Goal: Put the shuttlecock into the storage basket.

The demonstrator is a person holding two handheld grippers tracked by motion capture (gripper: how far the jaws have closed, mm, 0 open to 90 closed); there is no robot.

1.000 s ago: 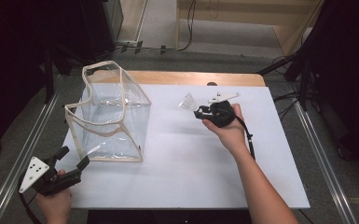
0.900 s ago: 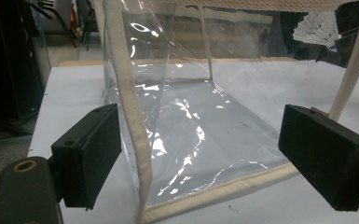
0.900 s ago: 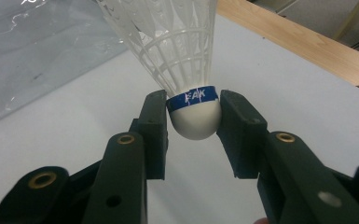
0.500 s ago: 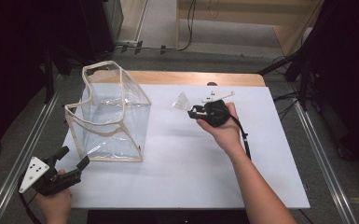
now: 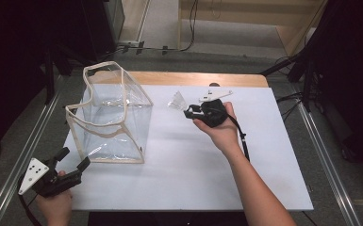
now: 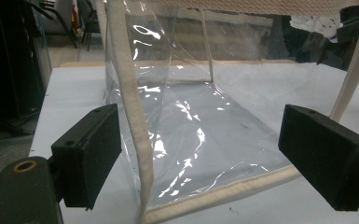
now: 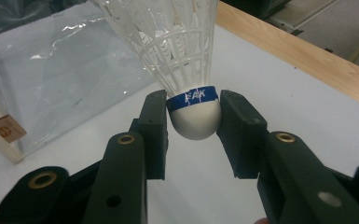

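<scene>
One white sheet point(image 5: 179, 165) covers most of the wooden table point(image 5: 193, 77), and on its left part stands a clear plastic bag point(image 5: 111, 117) with cream piping, open at the top. The left gripper point(image 5: 70, 160) sits at the sheet's near left corner, jaws spread wide toward the bag's lower edge point(image 6: 214, 193). The right gripper point(image 7: 193, 119), near the sheet's far middle, pinches the white cork of a shuttlecock point(image 7: 193, 114), blue band just above the jaws, skirt pointing toward the bag.
</scene>
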